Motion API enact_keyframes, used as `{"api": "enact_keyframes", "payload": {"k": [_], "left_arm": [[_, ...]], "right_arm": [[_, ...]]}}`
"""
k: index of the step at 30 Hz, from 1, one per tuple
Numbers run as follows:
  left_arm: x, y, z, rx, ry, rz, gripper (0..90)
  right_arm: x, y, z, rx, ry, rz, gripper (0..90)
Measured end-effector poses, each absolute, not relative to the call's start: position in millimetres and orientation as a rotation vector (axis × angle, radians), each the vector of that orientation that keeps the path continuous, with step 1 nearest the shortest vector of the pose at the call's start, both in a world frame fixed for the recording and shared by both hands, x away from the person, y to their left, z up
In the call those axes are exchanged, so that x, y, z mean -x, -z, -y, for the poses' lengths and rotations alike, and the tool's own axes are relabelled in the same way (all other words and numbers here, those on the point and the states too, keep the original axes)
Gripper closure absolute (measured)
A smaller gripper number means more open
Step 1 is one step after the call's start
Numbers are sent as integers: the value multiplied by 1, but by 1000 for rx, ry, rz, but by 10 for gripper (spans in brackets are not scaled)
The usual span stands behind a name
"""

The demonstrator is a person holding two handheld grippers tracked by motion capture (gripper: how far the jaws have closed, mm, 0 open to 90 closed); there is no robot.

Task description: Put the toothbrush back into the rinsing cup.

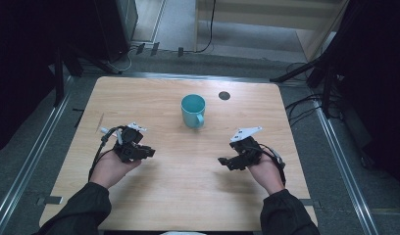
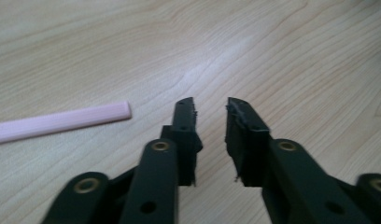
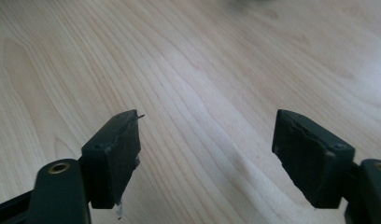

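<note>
One cup (image 1: pixel 193 110) stands upright on the table (image 1: pixel 178 196), teal, smooth and round, with a single loop handle turned toward the person. It serves as the landmark here. One small dark disc (image 1: pixel 224 95) lies flat just right of the cup and a little farther back, apart from it. One pink stick (image 2: pixel 58 120), thin, straight and matte with a blunt squared end, lies flat on the wood left of the cup and nearer the person; in the left gripper view it sits just beside the jaws, off to their left, not between them and not touched.

Two grippers are in play, both black, hard-edged and jointed with brass-coloured pivots. The left gripper (image 2: pixel 211 108) hovers left of the cup and nearer the person; its jaws stand a narrow gap apart, with bare wood between them and nothing held. The right gripper (image 3: pixel 207 123) is right of the cup, also nearer the person; its jaws are spread wide over bare wood and grip nothing. Each carries a pale three-cornered plate on top.

The table is one rounded-corner slab of light wood grain, with a soft sheen.
</note>
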State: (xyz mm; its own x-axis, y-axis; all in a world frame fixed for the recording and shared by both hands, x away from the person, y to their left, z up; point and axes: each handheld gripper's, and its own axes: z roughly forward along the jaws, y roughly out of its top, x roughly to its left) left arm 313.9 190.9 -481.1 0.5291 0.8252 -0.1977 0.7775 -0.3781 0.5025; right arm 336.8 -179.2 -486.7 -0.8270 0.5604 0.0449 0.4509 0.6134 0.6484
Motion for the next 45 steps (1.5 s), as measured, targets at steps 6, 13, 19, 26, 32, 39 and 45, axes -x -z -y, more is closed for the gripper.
{"api": "enact_keyframes", "payload": {"k": [6, 13, 19, 26, 32, 39, 45], "left_arm": [[-325, 480, -201, -2224, -113, -1333, 891], [-348, 483, -209, -2241, -124, -1410, 894], [-362, 485, -203, -2291, -122, -1443, 895], [-376, 493, -205, -2292, -104, -1526, 894], [-386, 497, -206, -2300, -94, -1588, 895], [-388, 500, -205, -2315, -56, -1619, 895], [-388, 501, -206, -2321, -64, -1622, 894]], "right_arm": [[-333, 484, 179, -838, -1029, -2670, 242], [-328, 486, 186, -865, -1001, -2656, 240], [-322, 487, 194, -877, -964, -2624, 210], [-316, 486, 201, -879, -931, -2599, 201], [-316, 488, 200, -873, -920, -2611, 201], [-317, 486, 197, -821, -930, -2609, 201], [-316, 487, 194, -816, -911, -2617, 201]]}}
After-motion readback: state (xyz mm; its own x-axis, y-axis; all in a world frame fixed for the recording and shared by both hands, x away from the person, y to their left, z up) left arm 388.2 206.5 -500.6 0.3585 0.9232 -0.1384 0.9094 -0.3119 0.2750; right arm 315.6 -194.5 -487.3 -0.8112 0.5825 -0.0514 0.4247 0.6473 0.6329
